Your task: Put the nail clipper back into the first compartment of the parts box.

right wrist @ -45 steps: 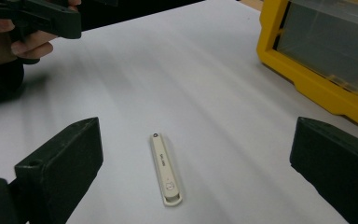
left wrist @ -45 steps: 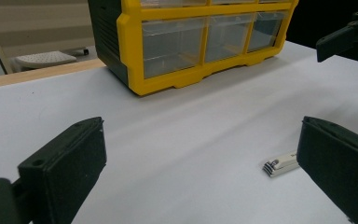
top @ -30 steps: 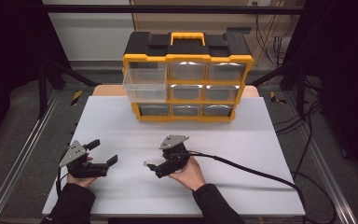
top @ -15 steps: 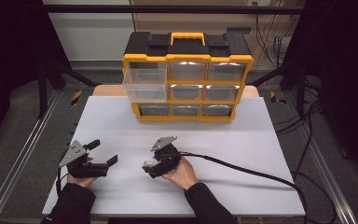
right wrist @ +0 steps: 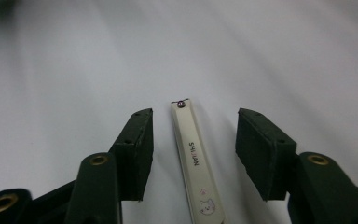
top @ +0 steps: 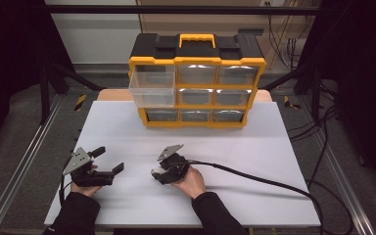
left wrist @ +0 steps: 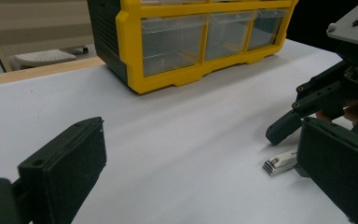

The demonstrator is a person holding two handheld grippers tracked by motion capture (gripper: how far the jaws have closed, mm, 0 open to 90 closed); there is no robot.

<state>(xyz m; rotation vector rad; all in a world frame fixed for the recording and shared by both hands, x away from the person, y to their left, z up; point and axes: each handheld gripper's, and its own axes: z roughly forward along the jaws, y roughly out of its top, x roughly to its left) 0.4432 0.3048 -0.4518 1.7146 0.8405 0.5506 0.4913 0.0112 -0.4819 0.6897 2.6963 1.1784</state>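
Right gripper (right wrist: 193, 154) fingers spread, straddling the white nail clipper (right wrist: 195, 158), its long axis along them; left gripper (top: 100, 164) released, farther off.

high: above, facing drawer cabinet (top: 197, 81) | left gripper view: low, near cabinet, shared | right gripper view: close on tabletop (right wrist: 74, 60)

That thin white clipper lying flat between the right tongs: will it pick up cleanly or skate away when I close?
The white clipper looks rigid and probably light, so it should not flex. Its top looks smooth and it lies flat on the smooth white table, so it may slide or twist if one pad touches first. The right tongs straddle it, open, roughly centred; closing on its narrow edges seems workable.
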